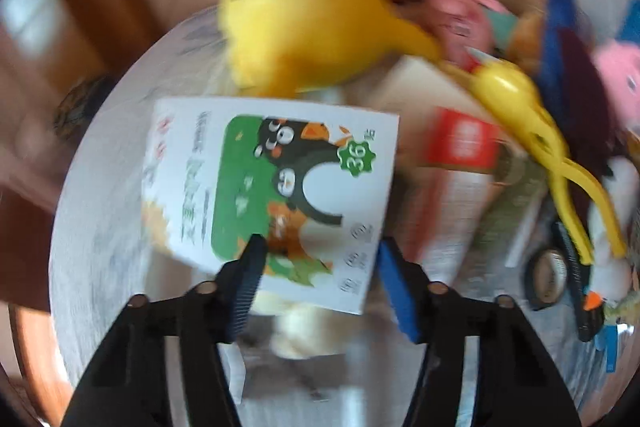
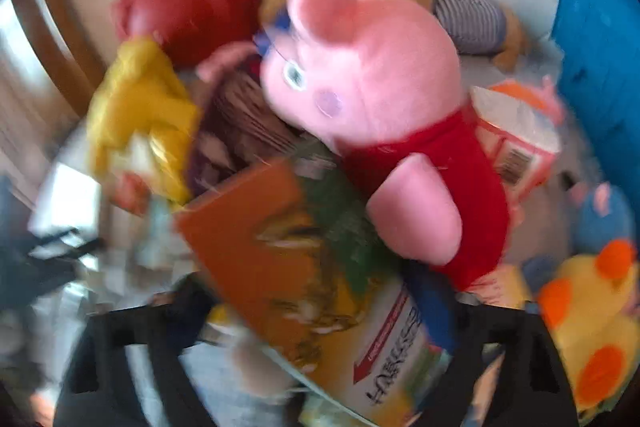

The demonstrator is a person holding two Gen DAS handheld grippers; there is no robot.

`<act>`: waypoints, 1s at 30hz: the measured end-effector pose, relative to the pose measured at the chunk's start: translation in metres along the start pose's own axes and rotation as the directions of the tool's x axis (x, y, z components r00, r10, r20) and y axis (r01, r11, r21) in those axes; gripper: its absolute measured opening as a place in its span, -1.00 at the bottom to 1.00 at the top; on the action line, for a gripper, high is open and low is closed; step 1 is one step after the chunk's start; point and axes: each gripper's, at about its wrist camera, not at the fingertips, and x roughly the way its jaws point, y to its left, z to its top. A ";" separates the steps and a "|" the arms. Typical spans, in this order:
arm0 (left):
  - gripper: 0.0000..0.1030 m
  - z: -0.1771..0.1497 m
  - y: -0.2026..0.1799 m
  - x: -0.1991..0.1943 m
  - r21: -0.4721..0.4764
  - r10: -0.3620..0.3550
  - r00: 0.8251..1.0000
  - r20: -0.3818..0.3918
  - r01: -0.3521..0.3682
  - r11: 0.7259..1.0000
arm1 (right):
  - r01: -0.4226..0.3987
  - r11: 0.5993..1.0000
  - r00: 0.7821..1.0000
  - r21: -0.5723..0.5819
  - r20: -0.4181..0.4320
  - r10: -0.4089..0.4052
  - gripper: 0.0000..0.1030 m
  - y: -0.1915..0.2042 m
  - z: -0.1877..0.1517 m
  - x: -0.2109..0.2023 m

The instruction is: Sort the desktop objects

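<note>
Left wrist view: left tongs [image 1: 320, 267] spread apart, white card box [image 1: 272, 187] lying between and just ahead of the fingers, grip not discernible. Yellow plush [image 1: 304, 39] beyond it. Right wrist view: right tongs [image 2: 316, 323] clamped on orange book [image 2: 288, 267]; pink pig plush [image 2: 380, 99] ahead, touching book

My left wrist camera looked forward along its fingers [image 1: 256, 267] and down, close above a white box [image 1: 276, 195] lying just ahead of the tips. My right wrist camera faced forward, very near a pink pig toy [image 2: 372, 87] that filled the middle. Both views shared that pig [image 1: 616, 79], seen far to the left camera's right, and a red basket [image 2: 192, 11].
</note>
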 end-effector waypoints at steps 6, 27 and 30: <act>-0.09 -0.023 0.082 0.002 -0.143 0.058 0.997 -0.054 -0.065 0.988 | -0.166 0.984 0.986 -0.062 0.016 0.167 0.54 0.049 0.002 -0.017; 0.40 -0.017 0.150 0.020 -0.367 -0.024 0.998 -0.062 0.000 0.930 | -0.249 0.956 0.967 -0.157 -0.091 0.237 -0.32 0.195 -0.005 0.034; 0.40 -0.018 0.157 0.026 -0.377 -0.002 0.997 -0.071 -0.025 0.926 | -0.293 0.929 0.955 -0.226 -0.119 0.273 -0.58 0.221 0.005 0.048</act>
